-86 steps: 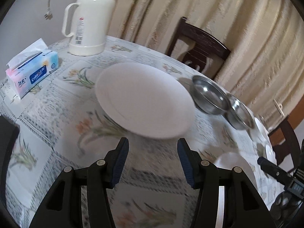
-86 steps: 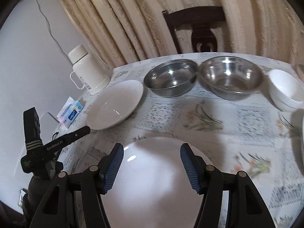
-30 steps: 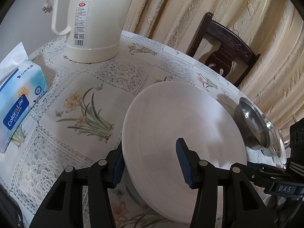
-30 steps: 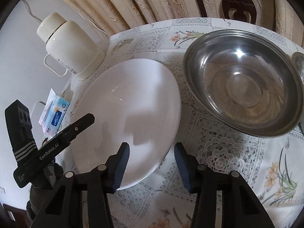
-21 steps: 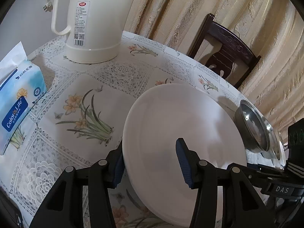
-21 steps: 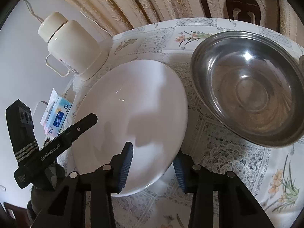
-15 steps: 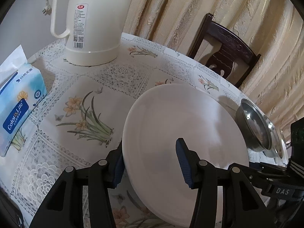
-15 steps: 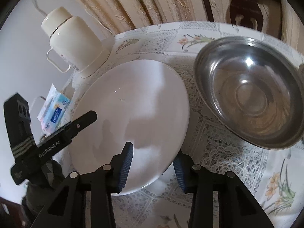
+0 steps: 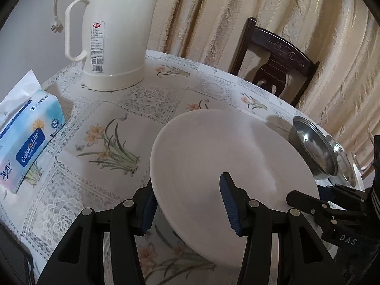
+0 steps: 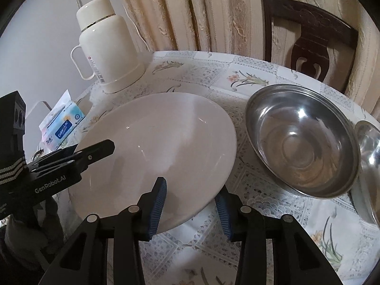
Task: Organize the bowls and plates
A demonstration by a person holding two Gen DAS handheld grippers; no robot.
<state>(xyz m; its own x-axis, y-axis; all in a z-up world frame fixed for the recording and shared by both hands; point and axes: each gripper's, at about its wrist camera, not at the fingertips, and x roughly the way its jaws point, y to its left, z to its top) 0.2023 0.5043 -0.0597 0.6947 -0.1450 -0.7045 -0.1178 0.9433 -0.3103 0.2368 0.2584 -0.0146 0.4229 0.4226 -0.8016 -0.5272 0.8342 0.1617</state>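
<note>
The white plate (image 9: pixel 228 161) sits on the table's floral tablecloth (image 9: pixel 114 123), left of the steel bowl (image 10: pixel 301 140). The left gripper (image 9: pixel 187 201) and right gripper (image 10: pixel 192 201) each straddle its near rim, jaws parted, not clamped. Risk: the smooth rim may slip from shallow pad contact, or the plate may knock the bowl.

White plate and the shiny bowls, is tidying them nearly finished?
Not nearly. Done: nothing looks stacked yet. In hand: the left gripper and right gripper each straddle the white plate at its rim, jaws open, not clamped. Left: the steel bowl and the second steel bowl beside it sit on the table, not nested.
</note>
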